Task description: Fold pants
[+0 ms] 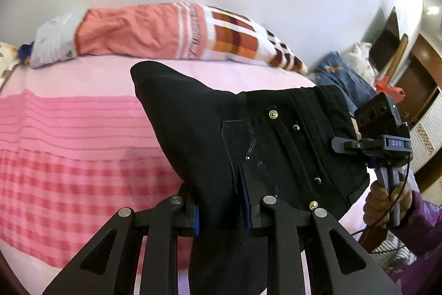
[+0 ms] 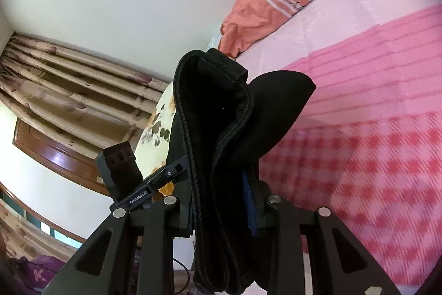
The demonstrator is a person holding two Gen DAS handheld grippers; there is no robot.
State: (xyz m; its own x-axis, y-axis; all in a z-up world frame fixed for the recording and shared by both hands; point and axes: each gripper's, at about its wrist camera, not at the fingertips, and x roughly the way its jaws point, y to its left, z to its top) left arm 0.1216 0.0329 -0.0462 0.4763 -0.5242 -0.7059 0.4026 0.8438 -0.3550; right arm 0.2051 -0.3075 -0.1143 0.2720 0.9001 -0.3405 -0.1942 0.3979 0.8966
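The black pants [image 1: 248, 129] are held up above the pink bed [image 1: 69, 129]. My left gripper [image 1: 221, 206] is shut on the pants fabric near the button fly, with brass rivets showing. My right gripper [image 2: 221, 201] is shut on the thick folded waistband of the pants [image 2: 221, 129], which rises between its fingers. The right gripper also shows at the right edge of the left wrist view [image 1: 384, 145], held by a hand. The left gripper shows in the right wrist view [image 2: 124, 176] at the lower left. The lower part of the pants is hidden.
The bed has a pink striped and checked cover [image 2: 373, 129]. An orange and plaid pillow [image 1: 165, 32] lies along the white wall. Blue jeans [image 1: 339, 73] and other clothes lie at the right. Curtains [image 2: 69, 96] and a floral pillow [image 2: 157, 123] are at the left.
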